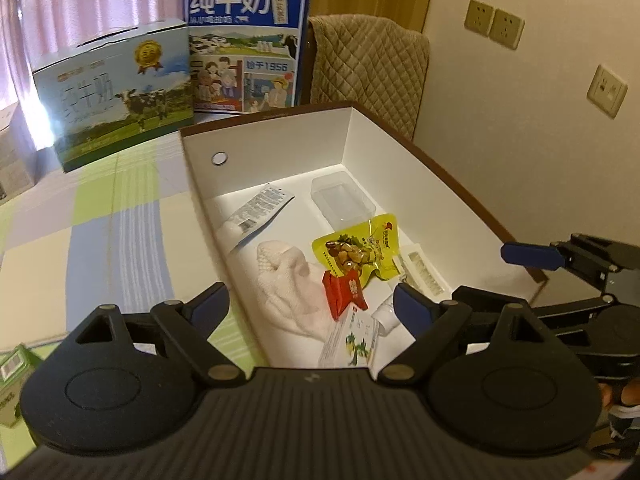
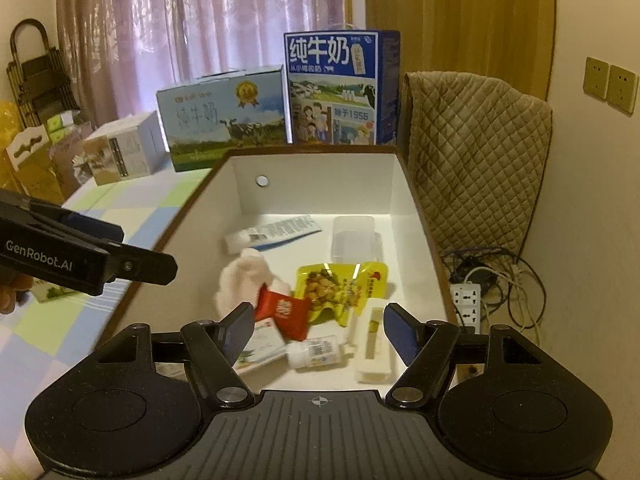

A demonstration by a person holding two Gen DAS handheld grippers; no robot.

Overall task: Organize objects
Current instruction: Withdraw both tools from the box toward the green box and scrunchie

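1. Left tongs [image 1: 310,304], bottom of the left wrist view: spread wide, nothing between the pads. They hang over the near left wall of the white box [image 1: 200,184].
2. Right tongs [image 2: 320,330], bottom of the right wrist view: also spread, empty, above the near end of the box.
3. Box contents, near end: small white bottle [image 2: 316,354] lying on its side, flat green-and-white carton [image 2: 260,350], red packet [image 2: 284,314] overlapping the carton, white strip pack [image 2: 374,344] at lower right.
4. Mid box: yellow snack pouch [image 2: 344,286], touching the red packet; pale cloth [image 2: 244,280] to its left.
5. Far end: white tube [image 2: 272,232] lying flat, clear plastic container [image 2: 354,238] to its right.
6. Box sits on a checked tabletop [image 1: 100,240]. Two milk cartons [image 1: 120,92] stand beyond it, upper left of the left wrist view.
7. Quilted cover [image 2: 476,160] upper right; power strip [image 2: 468,300] on the floor at right.
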